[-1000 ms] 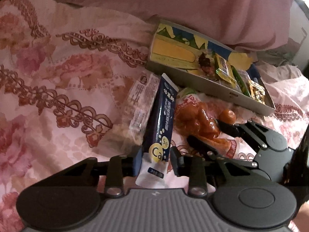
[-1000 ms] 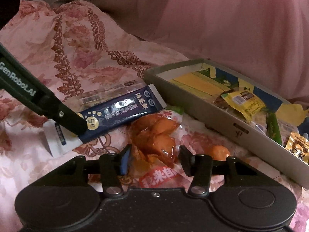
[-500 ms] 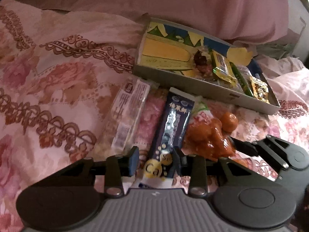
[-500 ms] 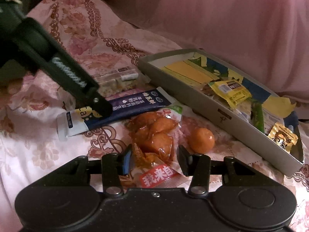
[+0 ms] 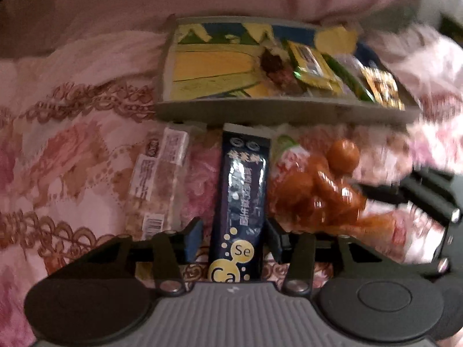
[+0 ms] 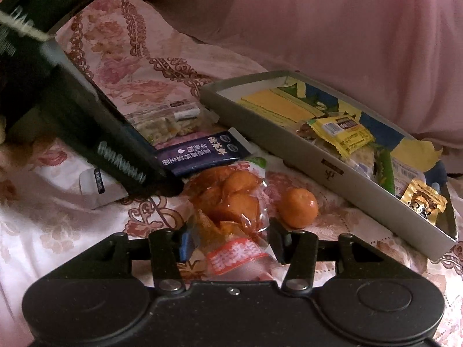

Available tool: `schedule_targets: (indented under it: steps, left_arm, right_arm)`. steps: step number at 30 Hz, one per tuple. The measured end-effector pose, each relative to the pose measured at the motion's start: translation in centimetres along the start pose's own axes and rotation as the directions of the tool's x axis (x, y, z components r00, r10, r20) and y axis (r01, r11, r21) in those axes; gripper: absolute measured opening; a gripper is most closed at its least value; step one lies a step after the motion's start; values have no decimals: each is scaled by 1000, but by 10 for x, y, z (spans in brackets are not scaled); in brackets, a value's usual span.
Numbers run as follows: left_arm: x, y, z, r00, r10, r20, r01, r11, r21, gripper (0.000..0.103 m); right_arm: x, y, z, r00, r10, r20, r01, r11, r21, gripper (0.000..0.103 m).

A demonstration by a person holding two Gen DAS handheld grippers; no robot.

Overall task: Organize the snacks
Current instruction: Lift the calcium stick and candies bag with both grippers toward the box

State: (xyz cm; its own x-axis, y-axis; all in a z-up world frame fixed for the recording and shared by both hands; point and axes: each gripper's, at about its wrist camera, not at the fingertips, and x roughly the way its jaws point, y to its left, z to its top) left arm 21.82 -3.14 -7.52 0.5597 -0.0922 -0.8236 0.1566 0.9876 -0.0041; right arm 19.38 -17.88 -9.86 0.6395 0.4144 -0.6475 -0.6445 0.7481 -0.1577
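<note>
A dark blue stick packet (image 5: 241, 199) lies on the bedspread between the open fingers of my left gripper (image 5: 234, 238); it also shows in the right wrist view (image 6: 202, 154). A clear bag of orange snacks (image 6: 231, 202) lies between the open fingers of my right gripper (image 6: 228, 244); it also shows in the left wrist view (image 5: 312, 193). A loose orange ball (image 6: 298, 208) lies beside the bag. A clear cereal bar packet (image 5: 156, 185) lies left of the blue packet. The grey tray (image 6: 289, 147) holds several wrapped snacks, including a yellow packet (image 6: 341, 136).
Everything lies on a pink floral bedspread (image 5: 63, 156). A pink pillow (image 6: 332, 23) rises behind the tray. The left gripper's body (image 6: 86, 121) crosses the left of the right wrist view. The right gripper (image 5: 419, 196) shows at the right of the left wrist view.
The left gripper has swung round and now faces the tray squarely, with the blue packet straight between its fingers. The right gripper stays over the orange bag. Both stay open.
</note>
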Motion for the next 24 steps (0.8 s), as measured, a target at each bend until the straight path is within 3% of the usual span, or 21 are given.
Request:
schedule_targets:
  steps: [2, 7, 10, 12, 17, 22, 24]
  left_arm:
    - [0, -9, -2, 1000, 30, 7, -30, 998, 52, 51]
    - [-5, -10, -4, 999, 43, 13, -43, 997, 67, 40]
    - [-9, -4, -7, 1000, 29, 8, -30, 999, 31, 38]
    - [-13, -2, -10, 1000, 28, 14, -28, 1000, 14, 36]
    - [-22, 1, -17, 999, 23, 29, -23, 1000, -15, 34]
    - [-31, 0, -24, 999, 0, 43, 1, 999, -33, 33]
    - [-36, 0, -25, 998, -7, 55, 10, 999, -44, 33]
  right_arm:
    - [2, -2, -1, 1000, 4, 7, -4, 1000, 5, 56]
    - [6, -4, -1, 1000, 13, 12, -14, 1000, 17, 56]
    - [4, 0, 0, 1000, 9, 4, -9, 1000, -2, 51]
    - [0, 6, -1, 1000, 2, 12, -1, 999, -36, 40]
    - [-6, 20, -5, 999, -30, 35, 34, 992, -122, 34]
    - [-8, 18, -6, 998, -37, 47, 42, 994, -105, 31]
    - [-10, 18, -7, 997, -50, 56, 56, 993, -100, 23]
